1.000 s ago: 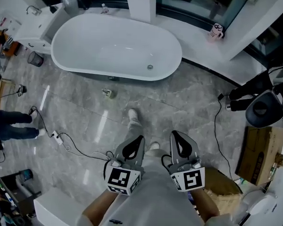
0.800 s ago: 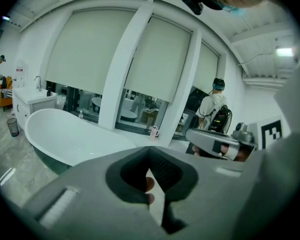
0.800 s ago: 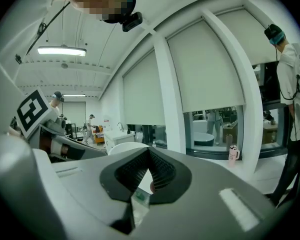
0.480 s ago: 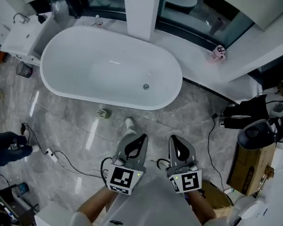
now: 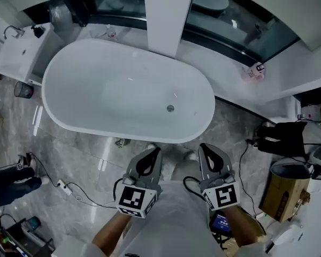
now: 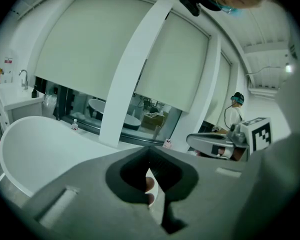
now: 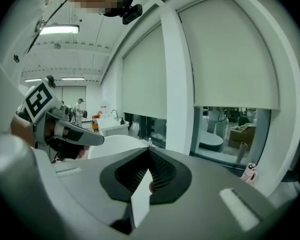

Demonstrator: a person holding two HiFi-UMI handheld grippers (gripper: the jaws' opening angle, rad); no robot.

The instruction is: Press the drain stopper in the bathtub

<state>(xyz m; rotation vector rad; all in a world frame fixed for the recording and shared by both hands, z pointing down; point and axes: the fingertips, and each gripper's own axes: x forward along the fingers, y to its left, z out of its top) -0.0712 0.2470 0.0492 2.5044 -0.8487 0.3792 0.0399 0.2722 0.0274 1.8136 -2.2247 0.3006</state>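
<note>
A white oval bathtub (image 5: 85,122) fills the middle of the head view, with its small round metal drain stopper (image 5: 170,108) on the tub floor towards the right end. My left gripper (image 5: 153,152) and right gripper (image 5: 204,148) are held side by side close to my body, just short of the tub's near rim and well above the floor. Both are shut with nothing between the jaws. In the left gripper view the left gripper (image 6: 150,151) points over the tub rim (image 6: 20,129). The right gripper (image 7: 149,153) points at the window wall.
A white pillar (image 5: 168,15) rises behind the tub. A sink counter (image 5: 16,58) and a small bin (image 5: 22,89) stand at the left. A cable (image 5: 69,189) lies on the marble floor, with a small object (image 5: 121,142) by the tub. A cardboard box (image 5: 281,197) is at the right.
I have come closer to the tub, which now lies right ahead of the grippers. Both grippers stay shut and side by side.
</note>
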